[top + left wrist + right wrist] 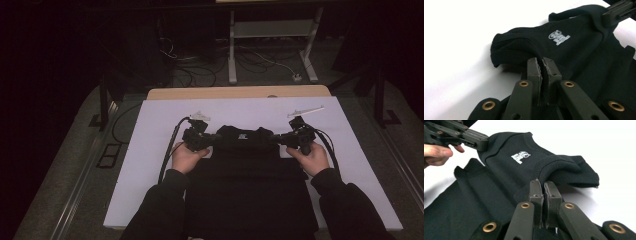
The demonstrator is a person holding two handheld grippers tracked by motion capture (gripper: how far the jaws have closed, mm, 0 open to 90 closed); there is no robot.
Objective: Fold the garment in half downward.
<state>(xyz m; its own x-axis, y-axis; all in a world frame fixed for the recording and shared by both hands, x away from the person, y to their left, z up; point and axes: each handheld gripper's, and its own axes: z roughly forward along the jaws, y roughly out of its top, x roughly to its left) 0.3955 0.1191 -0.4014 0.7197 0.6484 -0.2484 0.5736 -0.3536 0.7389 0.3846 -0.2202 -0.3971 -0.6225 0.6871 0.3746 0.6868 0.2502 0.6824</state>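
Note:
A black shirt [250,175] lies flat on the white table top [150,150], its collar end toward the far side. My left gripper [216,137] pinches the collar end's left side and my right gripper [276,139] its right side, with the fabric raised a little between them. In the left gripper view the left gripper [542,62] is shut on a fold of the shirt [579,50], near a white printed logo [559,37]. In the right gripper view the right gripper [543,184] is shut on the shirt [506,170] too. The left gripper [480,143] bites the far corner there.
A wooden table edge [240,92] runs behind the white top. Beyond it on the dark floor stand a white metal frame [272,30] and loose cables [195,75]. A black cable [170,145] trails from the left gripper across the white top.

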